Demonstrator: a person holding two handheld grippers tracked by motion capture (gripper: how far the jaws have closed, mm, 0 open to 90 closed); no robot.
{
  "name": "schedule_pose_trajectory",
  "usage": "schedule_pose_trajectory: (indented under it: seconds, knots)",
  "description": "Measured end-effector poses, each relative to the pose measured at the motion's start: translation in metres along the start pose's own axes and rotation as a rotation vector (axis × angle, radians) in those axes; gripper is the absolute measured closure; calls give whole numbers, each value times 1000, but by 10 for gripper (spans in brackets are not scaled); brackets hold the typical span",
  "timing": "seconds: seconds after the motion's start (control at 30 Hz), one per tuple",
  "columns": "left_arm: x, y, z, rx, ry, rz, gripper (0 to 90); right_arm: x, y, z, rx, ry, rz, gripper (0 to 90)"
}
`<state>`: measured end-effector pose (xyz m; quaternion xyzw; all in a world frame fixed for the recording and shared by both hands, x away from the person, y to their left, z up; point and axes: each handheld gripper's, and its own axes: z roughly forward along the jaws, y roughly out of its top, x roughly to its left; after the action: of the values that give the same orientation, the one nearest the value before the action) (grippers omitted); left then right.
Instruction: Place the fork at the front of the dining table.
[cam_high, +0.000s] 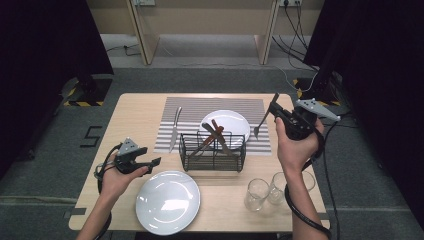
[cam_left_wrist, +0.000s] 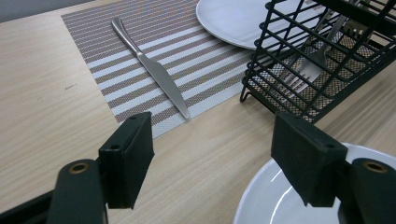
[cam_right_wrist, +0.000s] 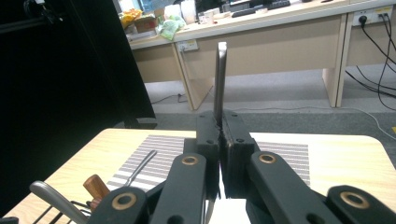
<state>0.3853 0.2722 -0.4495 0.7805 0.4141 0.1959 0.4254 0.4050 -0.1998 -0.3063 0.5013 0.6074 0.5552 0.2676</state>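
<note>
Fork first: from the high view I have it clamped in my right tool, tines hanging down just right of the far white plate, presumably to lay it on the striped placemat opposite the table knife on that plate's left. My left tool waits with nothing in it, nearer than the plate, past the wire cutlery basket. A "5" is taped on the floor left of the tabletop.

Left gripper view: jaws wide apart, nothing between them; knife left of the plate.

Right gripper view: jaws pinched on the fork's handle, which stands upright. No readable labels.
</note>
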Motion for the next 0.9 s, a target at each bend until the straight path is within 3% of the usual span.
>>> schedule_pose_trajectory:
  seconds: [0.9]
  knots:
    - [1,-1,0,0,2,-2,292,-11,-12,9,41,-32,13,873]
